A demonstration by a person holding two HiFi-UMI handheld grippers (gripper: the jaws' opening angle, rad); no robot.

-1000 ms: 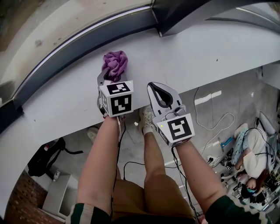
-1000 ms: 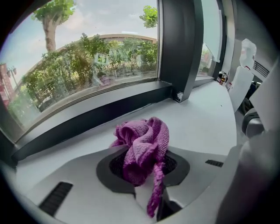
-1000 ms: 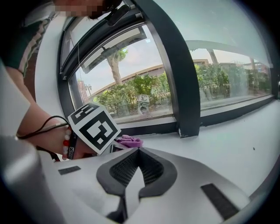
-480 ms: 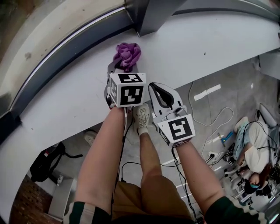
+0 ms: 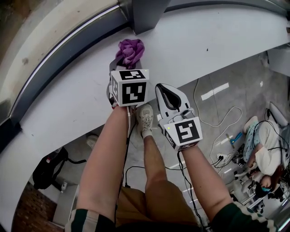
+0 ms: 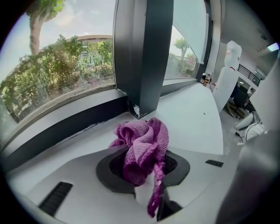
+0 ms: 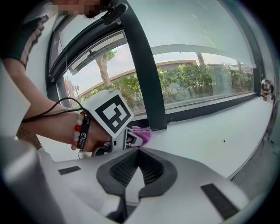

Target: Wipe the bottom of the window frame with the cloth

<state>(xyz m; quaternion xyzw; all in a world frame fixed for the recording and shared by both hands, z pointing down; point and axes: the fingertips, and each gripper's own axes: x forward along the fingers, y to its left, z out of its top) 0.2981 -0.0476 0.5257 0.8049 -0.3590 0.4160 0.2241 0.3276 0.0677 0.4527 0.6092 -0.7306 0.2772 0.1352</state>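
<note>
seemed a lab or office: cables [image 5: 196, 96] sprawled over the grey floor [image 5: 244, 77] beneath a white windowsill [image 5: 217, 41] and dark window frame [image 5: 145, 13].

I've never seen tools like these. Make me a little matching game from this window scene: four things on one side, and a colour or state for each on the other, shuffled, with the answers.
Things:
1. cloth
2. right gripper
3. window post
4. sill

Descriptions:
A. white and flat
B. dark and upright
C. purple and bunched, clamped by the left gripper
D. jaws together, nothing between them

Pairs: 1-C, 2-D, 3-B, 4-A
</note>
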